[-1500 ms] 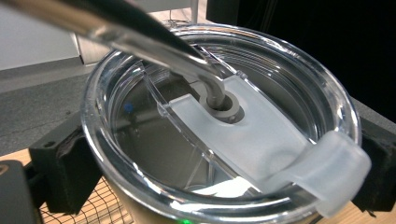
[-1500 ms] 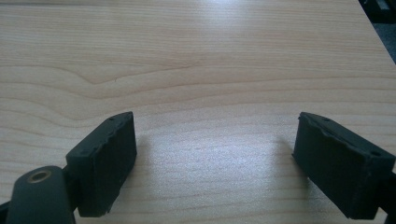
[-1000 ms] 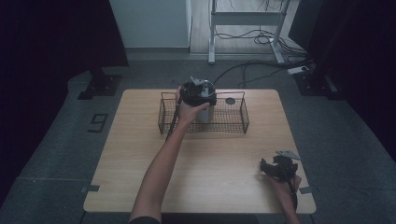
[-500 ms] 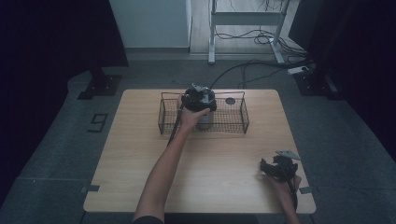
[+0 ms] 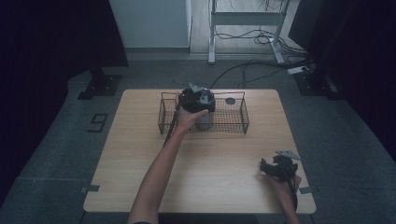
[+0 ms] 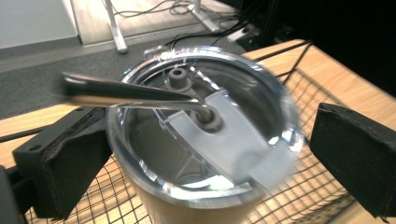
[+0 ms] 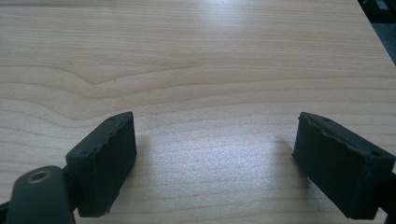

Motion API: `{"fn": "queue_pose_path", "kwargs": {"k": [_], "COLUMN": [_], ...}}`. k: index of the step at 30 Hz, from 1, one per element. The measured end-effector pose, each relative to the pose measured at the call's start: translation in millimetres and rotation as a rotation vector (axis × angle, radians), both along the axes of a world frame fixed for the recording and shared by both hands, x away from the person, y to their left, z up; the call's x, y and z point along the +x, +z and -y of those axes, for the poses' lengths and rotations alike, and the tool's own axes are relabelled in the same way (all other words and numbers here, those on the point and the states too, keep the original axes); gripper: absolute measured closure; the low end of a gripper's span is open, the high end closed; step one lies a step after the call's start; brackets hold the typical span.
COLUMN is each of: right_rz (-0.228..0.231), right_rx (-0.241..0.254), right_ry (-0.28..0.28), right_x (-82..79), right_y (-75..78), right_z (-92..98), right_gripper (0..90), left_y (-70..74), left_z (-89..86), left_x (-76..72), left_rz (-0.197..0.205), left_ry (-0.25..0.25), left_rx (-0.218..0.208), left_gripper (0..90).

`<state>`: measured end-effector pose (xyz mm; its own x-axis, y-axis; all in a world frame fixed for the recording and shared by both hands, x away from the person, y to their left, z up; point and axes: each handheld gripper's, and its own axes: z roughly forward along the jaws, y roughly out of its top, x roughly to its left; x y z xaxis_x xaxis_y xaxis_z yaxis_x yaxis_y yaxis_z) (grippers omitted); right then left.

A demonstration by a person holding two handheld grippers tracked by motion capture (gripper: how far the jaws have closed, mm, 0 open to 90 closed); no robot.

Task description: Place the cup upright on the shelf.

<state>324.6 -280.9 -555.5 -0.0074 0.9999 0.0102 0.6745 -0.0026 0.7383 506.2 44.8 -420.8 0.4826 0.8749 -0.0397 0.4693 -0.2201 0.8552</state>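
High view, wire basket: the black wire basket [image 5: 233, 122] sits at the far middle of the wooden table [image 5: 140, 158], long side across, so either hand can reach into it from the near edge.
High view, tumbler: the lidded tumbler [image 5: 203, 120] stands upright inside the basket's left half, mostly hidden under the left gripper [image 5: 198, 100] (the grey body below the hand is what shows).
High view, left arm: it stretches far forward so the gripper comes down on the tumbler from above, which suits a drop into a walled basket.
High view, right gripper: the right gripper [image 5: 276, 167] rests at the near right of the table, well apart from the basket, apparently parked out of the way.
Left gripper view, jaws: they have just been opening and now stand wide, one on each side of the tumbler [image 6: 201, 140]; the right one is clearly off it, the left one close beside it, so I judge it released.
Left gripper view, lid: a clear lid [image 6: 205, 116] with a slider tab closes the top, and a dark metal straw [image 6: 126, 91] lies across it (blurred at its end).
Left gripper view, footing: basket mesh [image 6: 299, 205] shows below, so the tumbler stands on the basket floor.
Right gripper view, jaws: spread wide over bare wood [image 7: 210, 70], nothing between them.
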Motion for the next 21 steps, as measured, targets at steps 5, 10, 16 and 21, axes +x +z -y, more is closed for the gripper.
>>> {"fn": "queue_pose_path", "kwargs": {"k": [5, 10, 16, 21], "right_rz": [0.000, 0.000, 0.000, 0.001], "right_rx": [-0.001, -0.001, -0.002, 0.000], "right_ry": [-0.001, -0.002, -0.004, -0.004], "right_x": [0.0, 0.0, 0.0, -0.1], "right_y": [0.0, 0.0, 0.0, 0.0], "right_z": [0.0, 0.0, -0.1, 0.2], "right_gripper": [12.8, 12.9, 12.9, 13.0], "left_y": [8.7, 9.6, 6.6, -1.7], "left_z": [-10.0, -23.8, -38.9, -53.7], "left_x": [-14.1, -39.5, -61.9, -85.2], "left_rz": [0.005, 0.020, 0.021, 0.015], "left_ry": [-0.012, -0.021, -0.043, -0.069], "left_rx": [-0.010, 0.007, 0.004, -0.020], "left_gripper": [0.0, 0.0, 0.0, 0.0]}}
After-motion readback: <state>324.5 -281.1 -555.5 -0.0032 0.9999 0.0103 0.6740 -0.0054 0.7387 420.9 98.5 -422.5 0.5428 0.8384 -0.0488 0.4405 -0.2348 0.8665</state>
